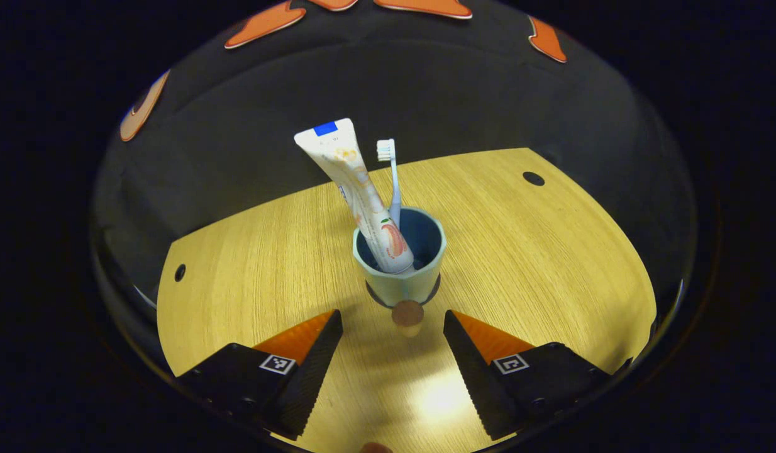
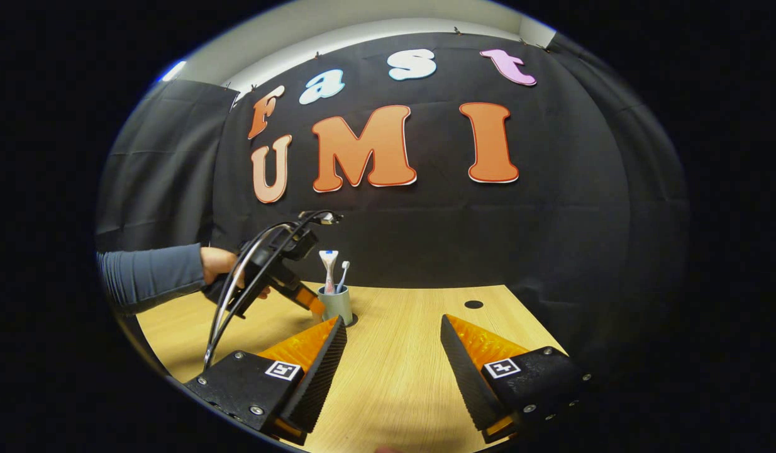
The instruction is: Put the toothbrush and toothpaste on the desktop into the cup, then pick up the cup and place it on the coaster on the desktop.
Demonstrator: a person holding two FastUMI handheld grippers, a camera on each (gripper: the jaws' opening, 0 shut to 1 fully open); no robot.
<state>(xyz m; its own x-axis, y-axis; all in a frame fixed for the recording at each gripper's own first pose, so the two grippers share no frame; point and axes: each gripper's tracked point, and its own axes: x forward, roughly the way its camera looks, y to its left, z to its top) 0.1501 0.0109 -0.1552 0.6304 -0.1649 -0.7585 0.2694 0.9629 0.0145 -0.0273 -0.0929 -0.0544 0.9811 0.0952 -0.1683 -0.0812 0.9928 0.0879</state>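
Observation:
A pale green cup (image 1: pixel 400 267) stands upright on a dark round coaster (image 1: pixel 374 294) on the wooden desk (image 1: pixel 249 277). A white toothpaste tube (image 1: pixel 356 189) leans left in the cup and a light blue toothbrush (image 1: pixel 391 179) stands bristles up. My left gripper (image 1: pixel 393 327) is open just in front of the cup, touching nothing. In the right gripper view the cup (image 2: pixel 336 304) with tube and brush sits farther off, the left gripper (image 2: pixel 309 301) beside it, held by a hand (image 2: pixel 221 265). My right gripper (image 2: pixel 393 330) is open over the desk, with nothing between its fingers.
The desk has round cable holes at the far right (image 1: pixel 533 178) and at the left (image 1: pixel 180 272). A small brown round piece (image 1: pixel 407 313) lies at the cup's near foot. A grey sleeve (image 2: pixel 152 275) reaches in from the left. Black cloth walls close the back.

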